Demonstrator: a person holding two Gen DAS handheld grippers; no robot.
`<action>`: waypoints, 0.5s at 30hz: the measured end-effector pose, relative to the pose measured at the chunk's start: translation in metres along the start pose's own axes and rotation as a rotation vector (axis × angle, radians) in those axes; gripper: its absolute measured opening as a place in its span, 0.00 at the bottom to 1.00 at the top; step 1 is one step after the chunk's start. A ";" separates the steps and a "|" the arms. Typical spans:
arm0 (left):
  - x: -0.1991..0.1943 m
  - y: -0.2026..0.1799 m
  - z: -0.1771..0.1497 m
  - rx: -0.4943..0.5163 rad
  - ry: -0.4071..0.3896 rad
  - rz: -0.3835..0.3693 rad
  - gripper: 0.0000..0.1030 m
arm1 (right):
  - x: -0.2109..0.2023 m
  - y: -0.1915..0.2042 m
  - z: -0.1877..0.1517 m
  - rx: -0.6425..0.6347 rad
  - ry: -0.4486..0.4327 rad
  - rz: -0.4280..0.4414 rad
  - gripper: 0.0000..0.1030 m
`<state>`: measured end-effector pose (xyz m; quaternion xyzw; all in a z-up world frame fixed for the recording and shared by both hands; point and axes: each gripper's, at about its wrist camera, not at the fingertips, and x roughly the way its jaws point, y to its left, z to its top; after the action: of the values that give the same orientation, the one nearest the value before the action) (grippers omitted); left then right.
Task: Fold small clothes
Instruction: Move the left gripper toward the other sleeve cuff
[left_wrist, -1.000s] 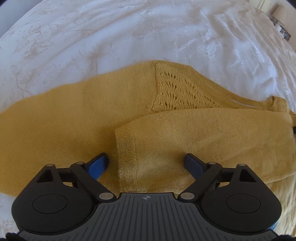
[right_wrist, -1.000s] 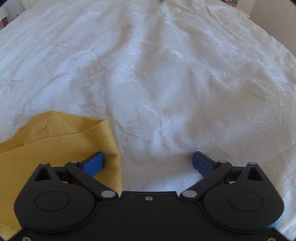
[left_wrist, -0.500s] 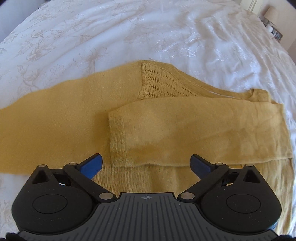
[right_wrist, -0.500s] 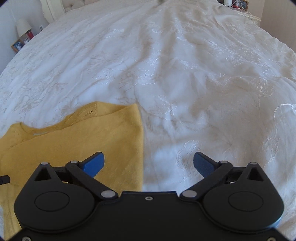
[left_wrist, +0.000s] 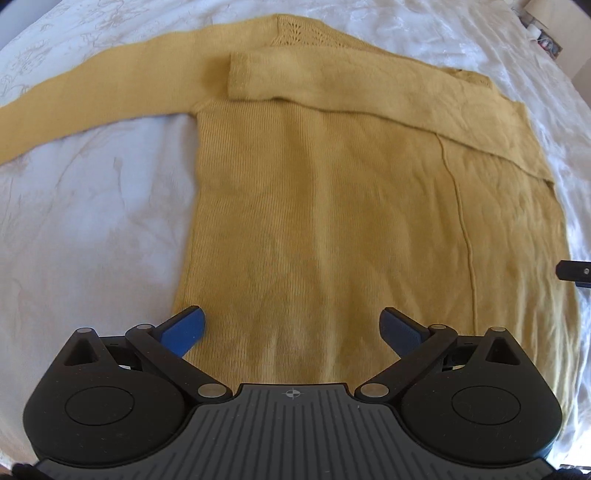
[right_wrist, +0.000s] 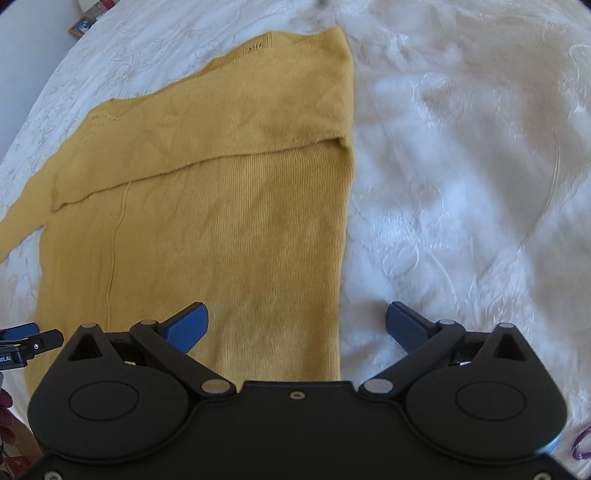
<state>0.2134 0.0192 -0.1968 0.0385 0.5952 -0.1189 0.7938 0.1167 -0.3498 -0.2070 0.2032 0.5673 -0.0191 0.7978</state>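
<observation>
White embroidered bedspread (left_wrist: 92, 221) fills both views, bed is the work surface. Mustard knit sweater (left_wrist: 332, 221) lies flat on it, body spread out toward me, hem nearest my claws. One sleeve (left_wrist: 351, 99) is folded across the chest, cuff lying near the far shoulder; the other sleeve (left_wrist: 74, 99) stretches straight out onto the bedspread at the left of the left wrist view. My left claw (left_wrist: 291, 326) is released, jaws wide apart, nothing between the pads, hovering over the hem area with its left finger (left_wrist: 184, 328) near the sweater's side edge. My right claw (right_wrist: 297, 325) is also released and empty, straddling the sweater's other side edge (right_wrist: 343, 221): one finger over knit, the other over bare bedspread. Can't tell whether either claw touches the fabric.
</observation>
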 end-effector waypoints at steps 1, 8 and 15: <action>0.000 0.002 -0.007 -0.001 0.005 0.007 1.00 | -0.002 -0.003 -0.006 -0.008 0.010 0.009 0.99; -0.011 0.000 -0.029 -0.015 -0.012 0.047 1.00 | -0.014 -0.019 -0.023 -0.023 0.044 0.050 0.55; -0.022 -0.013 -0.033 -0.054 -0.060 0.062 1.00 | -0.018 -0.027 -0.024 -0.060 0.050 0.019 0.07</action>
<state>0.1734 0.0160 -0.1843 0.0317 0.5728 -0.0792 0.8153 0.0813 -0.3696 -0.2052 0.1851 0.5855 0.0104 0.7892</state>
